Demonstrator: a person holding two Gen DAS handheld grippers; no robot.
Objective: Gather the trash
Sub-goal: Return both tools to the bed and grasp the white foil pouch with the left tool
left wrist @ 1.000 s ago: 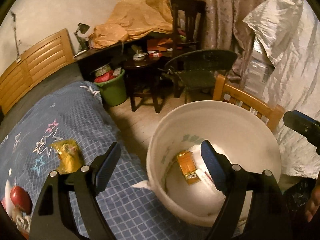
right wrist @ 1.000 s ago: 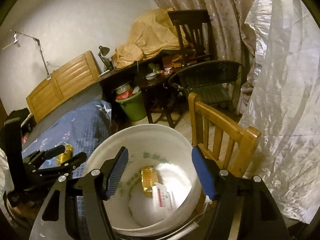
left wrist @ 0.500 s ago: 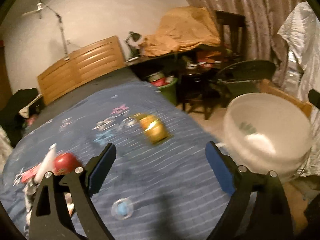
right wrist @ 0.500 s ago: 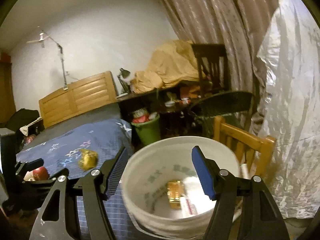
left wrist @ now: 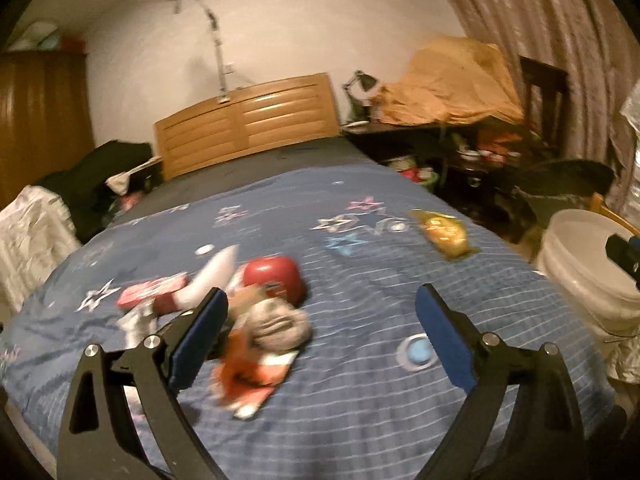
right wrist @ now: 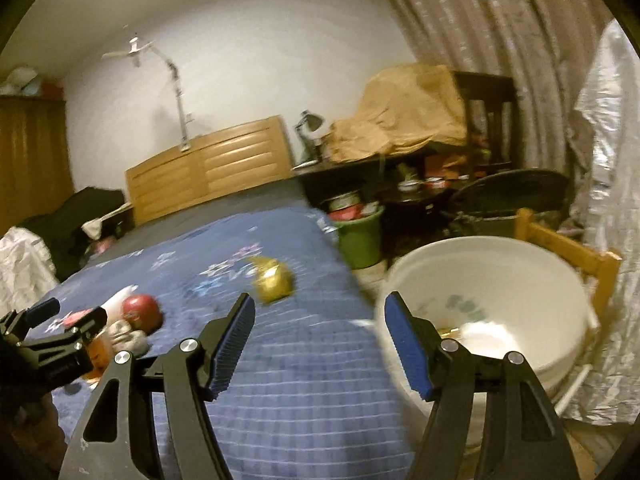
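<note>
**Both grippers swing from the bucket back to the litter on the bed**

Left wrist view: the left gripper (left wrist: 320, 332) hangs over a blue star-print bedspread (left wrist: 360, 400). Its jaws have just been opening and stand wide apart with nothing between them. Just beyond them lies a blurred heap of trash (left wrist: 256, 320): a red round container, red and orange packets, a crumpled grey wad. A gold wrapper (left wrist: 444, 234) lies farther up the bed. The white bucket (left wrist: 580, 280) stands off the bed's right edge.

Right wrist view: the right gripper (right wrist: 320, 344) has its jaws parted and empty, straddling the bed's edge and the bucket, which already holds some litter. The gold wrapper sits just ahead.

This looks like the reach for the next piece. Each gripper must next descend onto one item and close.
</note>
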